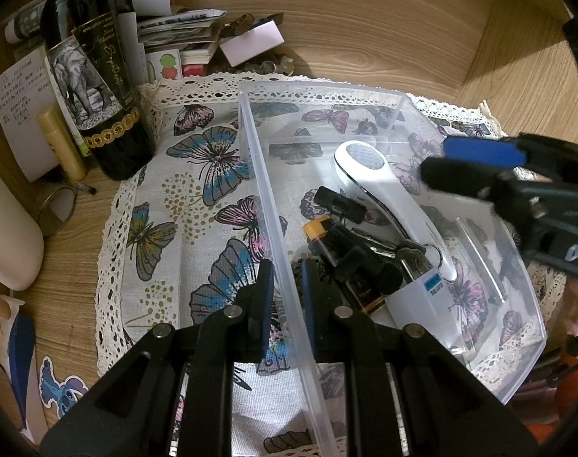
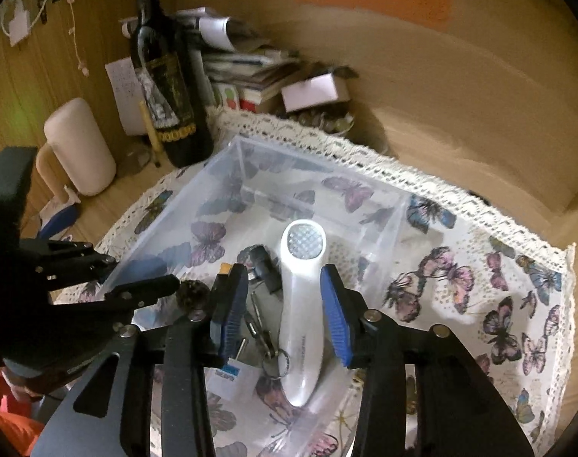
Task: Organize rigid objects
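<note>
Setting: a wood-grain desk (image 1: 365, 30) backed by a wooden wall, covered in part by a lace-edged butterfly-print cloth (image 1: 197, 175). At the rear stand a dark wine bottle (image 1: 94, 87), a heap of papers and booklets (image 1: 174, 26) and a cream cylinder (image 2: 79, 144).

Container: one clear plastic bin (image 1: 365, 95), seated on the cloth, right of the bottle.

Contents, all toward the near end of the bin:
- white handheld device (image 2: 300, 304) with a gridded round head, lying lengthwise;
- bunch of keys (image 1: 406, 251) on a ring, touching the device's handle;
- small black items (image 1: 342, 205), kind unclear;
- amber-capped dark item (image 1: 319, 228);
- white tag with a blue label (image 1: 429, 289);
- dark rough ball (image 2: 191, 293) near the left wall, possibly a pine cone.

Left gripper (image 1: 287, 289): pads straddle the bin's left wall with little gap; whether they truly pinch it cannot be told.

Right gripper (image 2: 285, 304): jaws spread, empty, poised above the white device, one pad to each side of its handle.

Hazards, as judged:
- the key ring may ride up with the device if it is lifted;
- a closing pad could catch the neighbouring black items;
- a light bin may skid or tip if the left grip is loose;
- the glossy curved handle may slip.
</note>
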`<state>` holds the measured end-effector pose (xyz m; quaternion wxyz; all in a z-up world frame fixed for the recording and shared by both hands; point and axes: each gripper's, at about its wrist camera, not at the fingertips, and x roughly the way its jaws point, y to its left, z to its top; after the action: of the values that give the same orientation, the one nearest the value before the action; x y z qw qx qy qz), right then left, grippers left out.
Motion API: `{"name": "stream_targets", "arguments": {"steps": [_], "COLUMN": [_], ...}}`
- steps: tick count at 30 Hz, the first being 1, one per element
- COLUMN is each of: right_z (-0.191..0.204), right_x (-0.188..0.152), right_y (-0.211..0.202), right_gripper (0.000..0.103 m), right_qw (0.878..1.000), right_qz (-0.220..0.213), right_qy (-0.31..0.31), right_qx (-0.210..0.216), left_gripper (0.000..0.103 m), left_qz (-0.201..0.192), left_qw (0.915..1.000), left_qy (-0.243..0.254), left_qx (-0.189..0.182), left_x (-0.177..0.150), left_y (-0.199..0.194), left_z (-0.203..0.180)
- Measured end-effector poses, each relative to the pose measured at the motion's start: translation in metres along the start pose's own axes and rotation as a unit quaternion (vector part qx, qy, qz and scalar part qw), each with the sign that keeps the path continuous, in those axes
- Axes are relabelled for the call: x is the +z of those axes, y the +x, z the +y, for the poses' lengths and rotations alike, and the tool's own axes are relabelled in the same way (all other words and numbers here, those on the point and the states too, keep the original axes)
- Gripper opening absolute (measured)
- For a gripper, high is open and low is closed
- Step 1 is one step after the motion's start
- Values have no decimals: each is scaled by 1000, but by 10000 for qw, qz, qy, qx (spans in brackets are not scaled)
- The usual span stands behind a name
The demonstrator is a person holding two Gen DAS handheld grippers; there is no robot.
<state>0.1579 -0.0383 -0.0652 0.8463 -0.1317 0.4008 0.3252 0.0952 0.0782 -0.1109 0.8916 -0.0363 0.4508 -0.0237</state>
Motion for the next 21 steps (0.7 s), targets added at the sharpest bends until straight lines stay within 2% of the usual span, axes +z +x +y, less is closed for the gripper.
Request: {"name": "stream_targets", "arguments": {"steps": [5,10,15,21], "right_z": [-10,-27,-43,-60], "right_x": [-3,-16,-39,-72], "right_y": [-25,-46,-44,-28], "right_gripper": [43,43,43,43], "right_qw": [9993,9978,9958,9925], "right_qz": [-256,-299,35,435], "right_qy": [90,262,427,858], "right_qx": [-258,-537,-810,-761], "left_gripper": [15,15,15,15], "left_qz": [0,-5,-9,-9], "left_qw": [10000,10000,10000,10000], "left_qy": [1,6,9,-11], "left_qx": [0,0,0,-10], "left_x": [0,0,0,-1], "left_y": [0,0,0,0], "left_z": [0,0,-1,-1]}}
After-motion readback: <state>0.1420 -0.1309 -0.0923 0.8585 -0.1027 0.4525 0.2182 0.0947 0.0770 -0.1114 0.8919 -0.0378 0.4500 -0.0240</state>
